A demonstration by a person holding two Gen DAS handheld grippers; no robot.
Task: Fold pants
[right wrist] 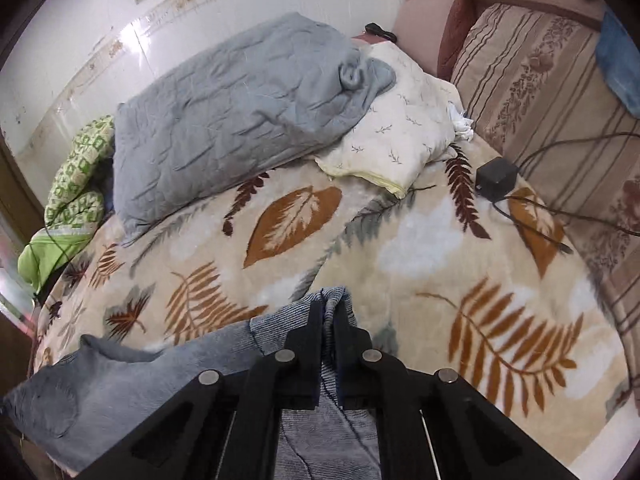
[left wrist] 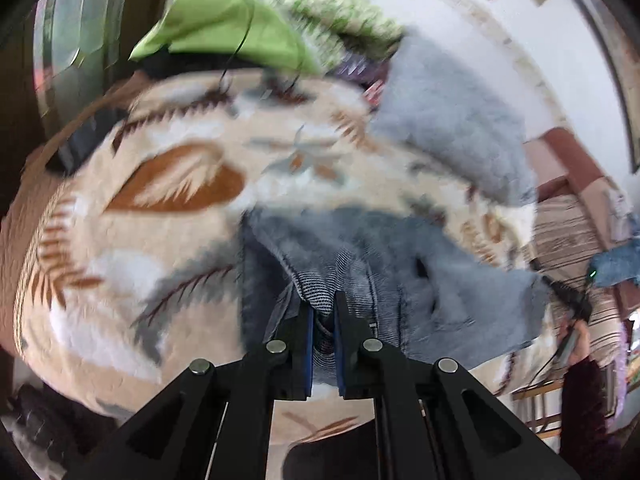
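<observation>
Blue-grey denim pants (left wrist: pixel 420 280) lie bunched on a leaf-patterned blanket (left wrist: pixel 160 220); the left wrist view is blurred. My left gripper (left wrist: pixel 323 312) is shut on a fold of the pants, with cloth pinched between its blue pads. In the right wrist view the same pants (right wrist: pixel 120 384) spread to the lower left over the blanket (right wrist: pixel 400 248). There my right gripper (right wrist: pixel 328 312) is shut on a raised edge of the denim, which runs up between its black fingers (right wrist: pixel 314 328). The rest of the pants under both grippers is hidden.
A grey quilted pillow (right wrist: pixel 224 120) and a cream pillow (right wrist: pixel 400 140) lie at the far side by the wall. A black adapter (right wrist: pixel 496 178) with its cable rests on the right. Green cloths (right wrist: pixel 72 184) are heaped far left. A striped sofa back (right wrist: pixel 552 92) borders the right.
</observation>
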